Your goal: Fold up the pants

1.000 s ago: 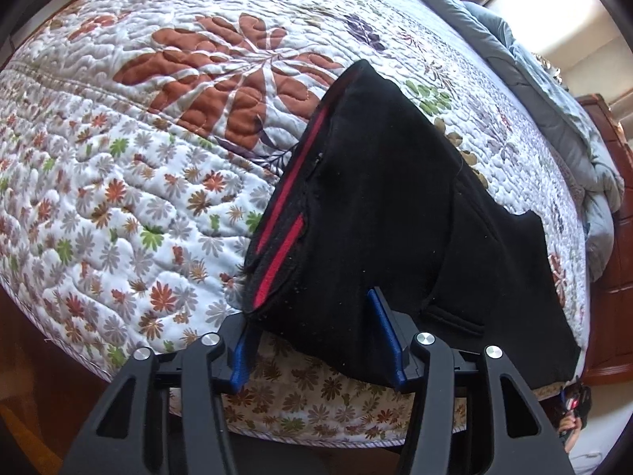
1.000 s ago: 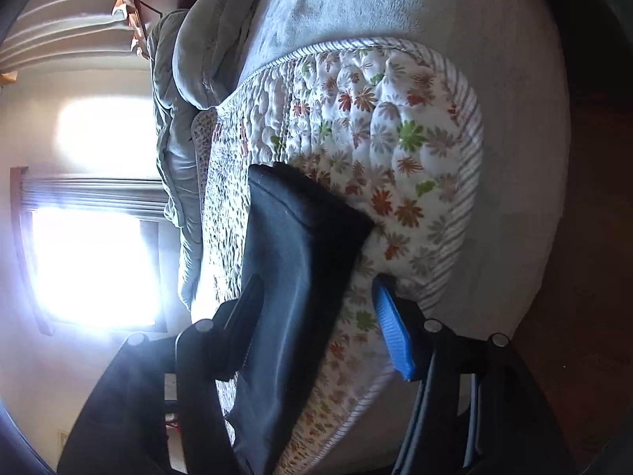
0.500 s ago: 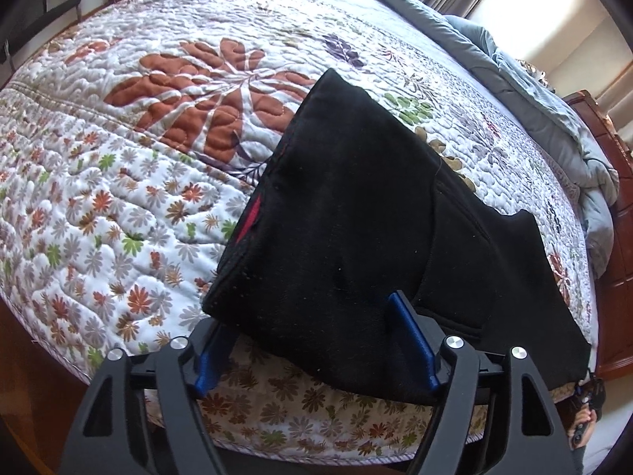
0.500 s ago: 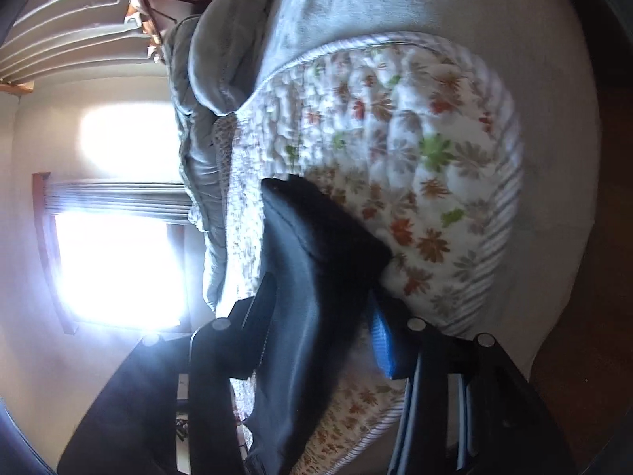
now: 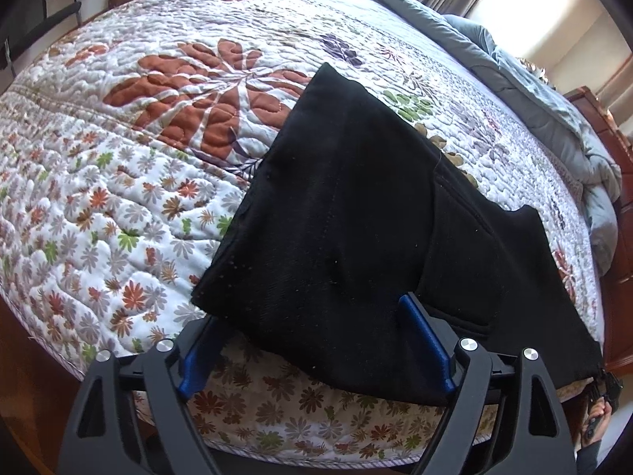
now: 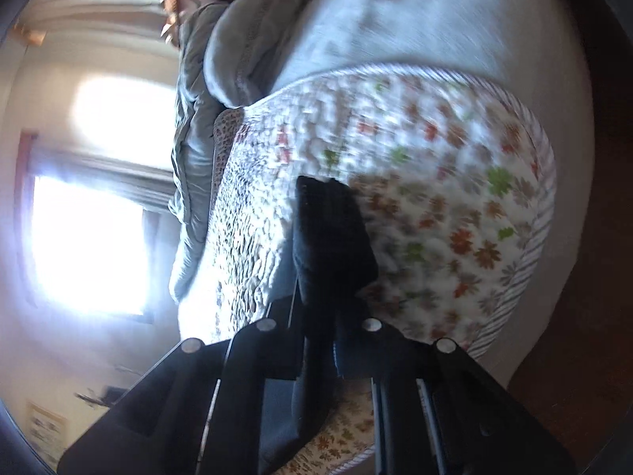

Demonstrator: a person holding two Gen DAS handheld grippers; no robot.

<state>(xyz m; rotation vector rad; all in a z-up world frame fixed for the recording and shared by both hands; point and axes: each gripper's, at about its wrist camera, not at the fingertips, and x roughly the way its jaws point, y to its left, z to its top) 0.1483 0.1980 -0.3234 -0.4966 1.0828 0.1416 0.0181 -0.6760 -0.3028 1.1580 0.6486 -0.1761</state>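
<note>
A bed (image 5: 118,182) fills the left wrist view, covered by a white quilt (image 5: 99,213) printed with small flowers and one big rust-red leaf motif. A grey blanket (image 5: 546,103) is bunched along the quilt's far side. In the right wrist view, which is blurred, the same quilt (image 6: 455,206) shows its striped border, with the grey blanket (image 6: 221,79) and a bright window (image 6: 87,237) to the left.

The black pants (image 5: 356,217) lie folded on the quilt near the bed's front edge, the upper layer laid over a longer part that runs off to the right.

The left hand-held gripper (image 5: 312,340) has just been opening; its blue fingers (image 5: 425,340) stand wide apart, with the near edge of the pants between them, and the pads press on nothing.

The right hand-held gripper (image 6: 316,308) has just been closing and is clamped on a fold of the pants (image 6: 328,229), which rises dark from between the fingers. A small part of that gripper and a hand (image 5: 597,423) show at the lower right corner of the left wrist view.
</note>
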